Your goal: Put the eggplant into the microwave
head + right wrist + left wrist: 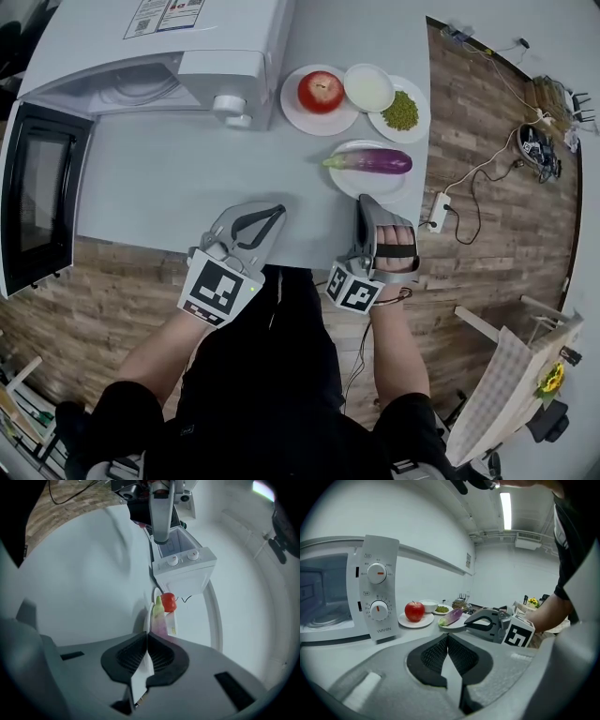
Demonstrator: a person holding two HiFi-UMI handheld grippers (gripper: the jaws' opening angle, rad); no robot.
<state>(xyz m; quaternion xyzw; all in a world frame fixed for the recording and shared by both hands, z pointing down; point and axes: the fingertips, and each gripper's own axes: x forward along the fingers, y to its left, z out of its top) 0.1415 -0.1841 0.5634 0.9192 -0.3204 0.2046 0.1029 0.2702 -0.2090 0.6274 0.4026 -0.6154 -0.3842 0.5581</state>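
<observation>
A purple eggplant (371, 161) with a green stem lies on a white plate (349, 182) at the right of the grey table. The white microwave (159, 56) stands at the back left with its door (37, 197) swung open. My left gripper (272, 213) rests shut and empty near the table's front edge. The right gripper (364, 202) is shut too, just in front of the eggplant plate and apart from it. The left gripper view shows the eggplant (452, 617) beyond the right gripper (485, 620). In the right gripper view the eggplant (160, 617) lies straight ahead.
Behind the eggplant, a red apple (321, 91) sits on a plate beside a white bowl (368, 86) and a plate of green bits (403, 111). A power strip (437, 212) and cables lie on the wooden floor to the right. The table's front edge runs close to my body.
</observation>
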